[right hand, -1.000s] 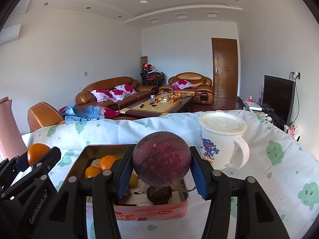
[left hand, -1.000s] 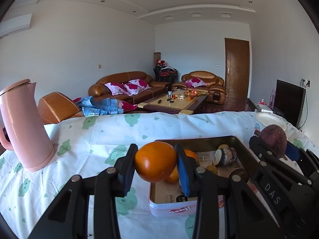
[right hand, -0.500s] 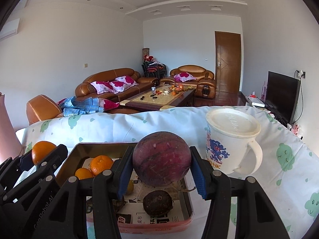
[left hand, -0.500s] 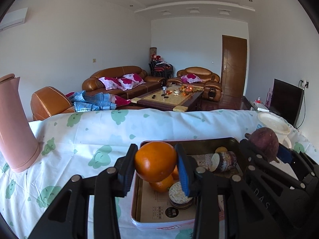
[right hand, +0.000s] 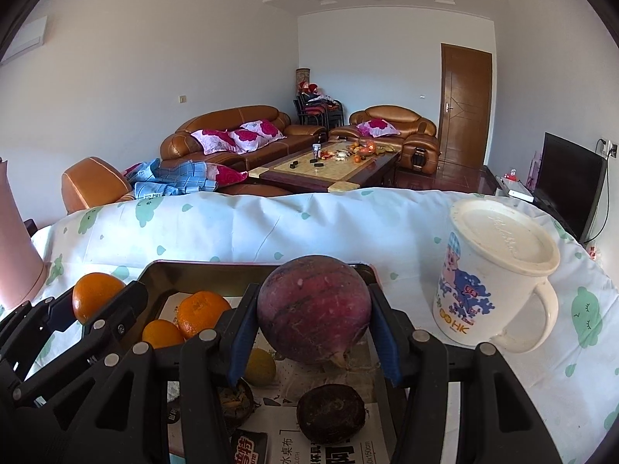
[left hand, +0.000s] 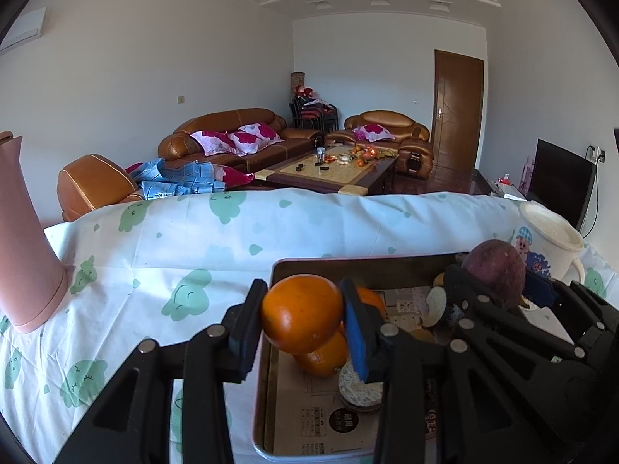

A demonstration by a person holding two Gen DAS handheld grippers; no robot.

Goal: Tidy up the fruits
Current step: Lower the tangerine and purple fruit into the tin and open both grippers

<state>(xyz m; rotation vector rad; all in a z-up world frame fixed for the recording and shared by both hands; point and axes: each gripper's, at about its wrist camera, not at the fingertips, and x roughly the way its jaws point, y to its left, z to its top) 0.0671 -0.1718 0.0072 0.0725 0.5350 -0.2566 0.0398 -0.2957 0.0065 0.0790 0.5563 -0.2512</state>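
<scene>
Squarely clamped between the blue pads of the left gripper (left hand: 303,319): a round glossy orange (left hand: 301,313), held above the near left part of a shallow rectangular metal tray (left hand: 267,382) lined with printed paper. Clamped likewise in the right gripper (right hand: 314,323), jaws spread wider: a large round dark-purple fruit with a stubby stem tip (right hand: 314,309), held over the right part of the same tray. Lying in the tray: two smaller oranges (right hand: 201,313) at the far left, a yellowish round fruit (right hand: 260,367) nearer, a small dark-purple round fruit (right hand: 330,413) at the near right. Beside the tray, to the right: a white lidded plastic mug with a cartoon print (right hand: 493,274). Far left: a tall pink jug (left hand: 23,239). Underneath everything: a white tablecloth with green cloud shapes (left hand: 201,239).
</scene>
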